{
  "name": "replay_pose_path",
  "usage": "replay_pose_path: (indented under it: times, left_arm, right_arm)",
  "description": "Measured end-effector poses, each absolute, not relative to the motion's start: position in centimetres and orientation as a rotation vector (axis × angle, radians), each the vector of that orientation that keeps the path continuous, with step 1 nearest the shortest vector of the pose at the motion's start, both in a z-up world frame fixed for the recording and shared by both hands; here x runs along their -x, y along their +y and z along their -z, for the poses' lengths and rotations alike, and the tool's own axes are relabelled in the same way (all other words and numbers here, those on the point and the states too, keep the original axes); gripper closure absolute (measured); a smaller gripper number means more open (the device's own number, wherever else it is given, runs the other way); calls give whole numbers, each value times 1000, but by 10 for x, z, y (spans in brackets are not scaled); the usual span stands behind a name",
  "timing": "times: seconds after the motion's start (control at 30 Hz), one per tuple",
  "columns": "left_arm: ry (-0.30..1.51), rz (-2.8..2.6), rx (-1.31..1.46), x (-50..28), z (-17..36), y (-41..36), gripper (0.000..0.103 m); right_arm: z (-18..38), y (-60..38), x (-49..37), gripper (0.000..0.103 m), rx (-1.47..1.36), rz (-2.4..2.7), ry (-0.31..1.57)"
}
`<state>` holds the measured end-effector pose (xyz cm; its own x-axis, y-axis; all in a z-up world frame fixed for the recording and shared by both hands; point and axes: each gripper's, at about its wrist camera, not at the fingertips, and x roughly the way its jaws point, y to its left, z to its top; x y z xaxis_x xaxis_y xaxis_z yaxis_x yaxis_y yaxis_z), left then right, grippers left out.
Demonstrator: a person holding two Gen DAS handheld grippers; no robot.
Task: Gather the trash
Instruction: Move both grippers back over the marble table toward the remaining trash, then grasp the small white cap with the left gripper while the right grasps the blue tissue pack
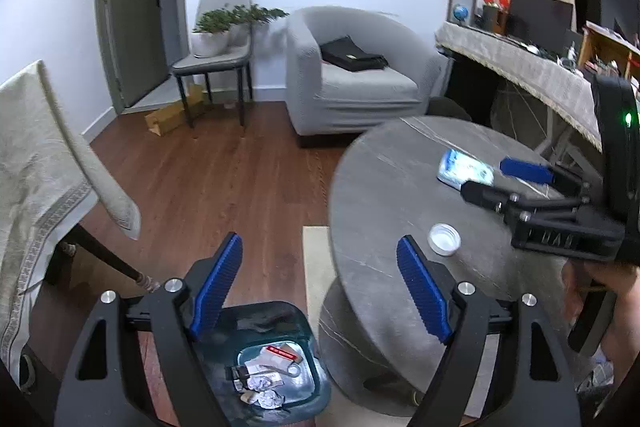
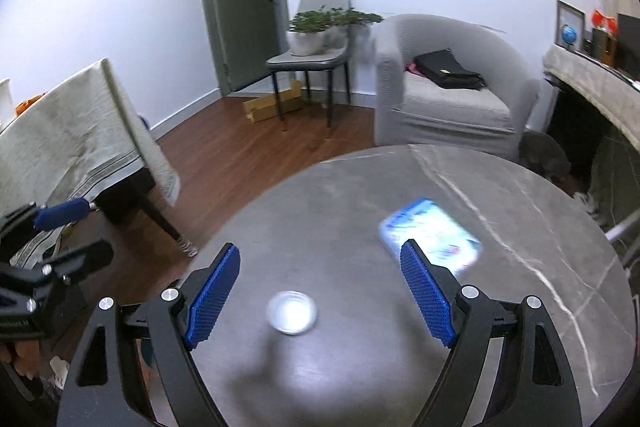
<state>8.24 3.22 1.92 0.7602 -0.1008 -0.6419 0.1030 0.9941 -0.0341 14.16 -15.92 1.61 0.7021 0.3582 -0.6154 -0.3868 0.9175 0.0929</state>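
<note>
My left gripper (image 1: 320, 287) is open and empty, above a dark bin (image 1: 276, 359) on the floor that holds crumpled paper and wrappers. My right gripper (image 2: 320, 291) is open and empty over the round grey table (image 2: 360, 195). A white bottle cap (image 2: 292, 311) lies on the table between its fingers; it also shows in the left wrist view (image 1: 444, 239). A blue and white tissue pack (image 2: 430, 237) lies further back, beside the right finger; it also shows in the left wrist view (image 1: 464, 169). The right gripper (image 1: 496, 179) shows there above the table.
A cloth-covered table (image 2: 80, 135) stands to the left. A grey armchair (image 2: 448, 91) with a black bag, a chair with potted plants (image 2: 316, 39) and a cardboard box (image 2: 272, 105) stand behind. A long covered desk (image 1: 520, 63) runs along the right.
</note>
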Motion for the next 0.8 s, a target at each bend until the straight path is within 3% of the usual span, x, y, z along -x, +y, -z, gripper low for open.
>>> replay_pose_path:
  times: [0.53,0.8]
  left_arm:
    - [767,191,-36,-106,23,-11,21]
    - [776,284,-99,-116,29,-48,26]
  right_arm:
    - [-6,-218,-151,13,-4,-309,693]
    - [-3,-239,-161,12,-57,-297,710]
